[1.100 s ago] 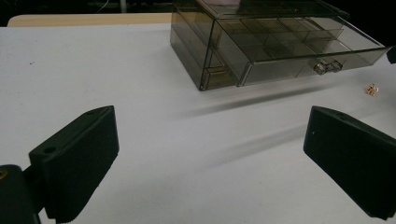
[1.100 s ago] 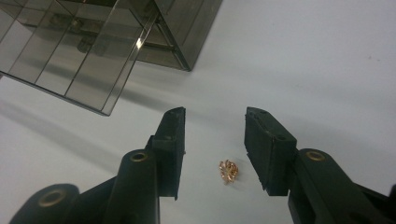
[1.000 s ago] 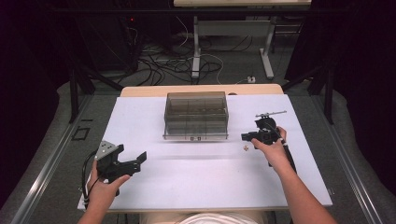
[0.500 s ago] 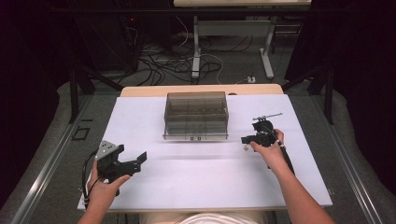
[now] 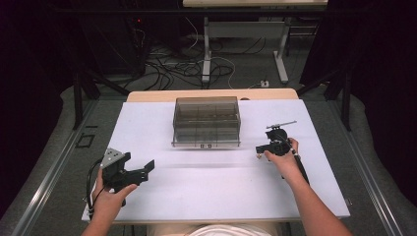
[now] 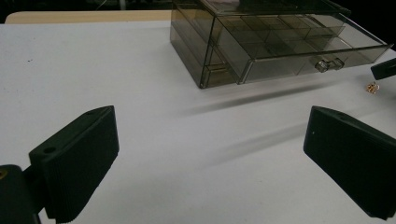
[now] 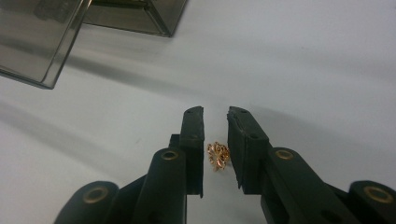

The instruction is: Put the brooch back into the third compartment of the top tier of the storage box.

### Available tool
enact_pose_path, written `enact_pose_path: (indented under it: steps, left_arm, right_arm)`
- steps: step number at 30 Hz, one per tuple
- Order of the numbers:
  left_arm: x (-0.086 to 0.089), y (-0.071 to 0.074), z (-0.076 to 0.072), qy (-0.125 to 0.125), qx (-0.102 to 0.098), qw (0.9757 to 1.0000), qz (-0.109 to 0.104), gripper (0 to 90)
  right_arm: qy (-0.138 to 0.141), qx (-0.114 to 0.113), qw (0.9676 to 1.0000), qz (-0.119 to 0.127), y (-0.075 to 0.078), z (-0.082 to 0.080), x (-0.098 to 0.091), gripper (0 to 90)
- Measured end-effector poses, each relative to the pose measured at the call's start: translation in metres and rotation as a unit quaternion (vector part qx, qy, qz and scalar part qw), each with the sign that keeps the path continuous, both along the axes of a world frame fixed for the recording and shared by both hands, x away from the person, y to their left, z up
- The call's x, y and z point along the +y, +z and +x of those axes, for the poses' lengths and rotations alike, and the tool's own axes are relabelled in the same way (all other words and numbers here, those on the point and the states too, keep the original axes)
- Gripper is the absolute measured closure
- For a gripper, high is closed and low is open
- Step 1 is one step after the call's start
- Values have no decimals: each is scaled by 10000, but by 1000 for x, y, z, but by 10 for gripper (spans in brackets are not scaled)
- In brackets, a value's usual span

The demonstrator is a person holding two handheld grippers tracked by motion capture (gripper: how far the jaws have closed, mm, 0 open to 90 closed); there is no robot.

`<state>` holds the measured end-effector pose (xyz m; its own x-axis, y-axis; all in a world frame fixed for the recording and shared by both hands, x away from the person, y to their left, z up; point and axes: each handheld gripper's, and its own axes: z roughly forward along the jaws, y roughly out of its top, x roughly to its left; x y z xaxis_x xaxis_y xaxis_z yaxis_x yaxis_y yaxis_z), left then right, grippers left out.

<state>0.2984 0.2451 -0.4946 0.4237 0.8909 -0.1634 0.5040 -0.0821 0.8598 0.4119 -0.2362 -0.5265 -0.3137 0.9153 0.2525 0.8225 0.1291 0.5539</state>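
A small gold ornament (image 7: 218, 156) lies on the white table (image 5: 211, 191), right of a smoky clear drawer box (image 5: 206, 122). My right gripper (image 7: 215, 116) is tipped down over the ornament, which sits between its jaws. The jaws have just been closing. A thin gap still shows on the left side, so the gripper is open. The left gripper view shows the same ornament (image 6: 372, 87) by a tip of the right gripper (image 6: 385, 69). My left gripper (image 5: 140, 162) rests at the front left, open wide with nothing in it.
The drawer box (image 6: 261, 42) has small compartments, and its lower drawer with a clear knob (image 6: 327, 64) is pulled out a little. A corner of the drawer (image 7: 42, 51) hangs close to the upper left of the right gripper. Table edges and dark floor cables surround the work area.
The right hand has shifted only slightly, down and towards the box. The left hand and the drawer box have stayed put.
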Motion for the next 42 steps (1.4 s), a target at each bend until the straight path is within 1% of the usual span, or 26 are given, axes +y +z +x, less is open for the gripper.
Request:
enact_pose_path:
  steps: [3,5,6,10,11,16,17,20,22,23,24,26,28,36,42]
  left_arm:
    - [-1,0,0,2,32,10000,-33,33]
    - [-1,-1,0,-4,34,10000,-27,33]
    - [0,-1,1,-19,17,10000,13,33]
    - [-1,-1,1,-10,48,10000,-6,33]
    - [-1,-1,1,-8,47,10000,-2,33]
    - [-1,-1,1,0,59,10000,-30,33]
    - [-1,-1,1,-8,50,10000,4,34]
    - [-1,-1,1,-5,51,10000,-19,34]
    - [-1,-1,1,-5,51,10000,-16,34]
    - [-1,-1,1,-7,39,10000,11,35]
    - [-1,-1,1,1,38,10000,5,35]
    - [-1,-1,1,4,39,10000,3,35]
    - [-1,-1,1,3,41,10000,4,35]
    - [-1,-1,1,-6,53,10000,-11,36]
    - [-1,-1,1,-4,49,10000,-6,37]
  right_arm:
    - [-30,12,10000,6,-1,1,0,776]
    - [-47,31,10000,8,-2,1,0,776]
    - [0,42,10000,13,-3,2,-1,776]
    - [5,48,10000,-21,-5,3,-1,778]
    - [-35,80,10000,-23,-5,3,-1,781]
    - [-56,144,9999,39,-6,4,0,787]
    - [-50,144,9999,38,-7,4,0,791]
    - [-22,154,9999,39,-7,4,0,801]
    - [10,153,9999,-7,-8,4,-1,811]
    - [38,175,9998,14,-8,5,-1,816]
    - [38,175,9998,14,-8,5,-1,816]
    - [-30,171,9998,93,-9,5,1,825]
    - [7,215,9998,39,-8,5,1,837]
    - [42,256,9997,44,-9,5,1,878]
    - [68,263,9996,65,-9,4,2,890]
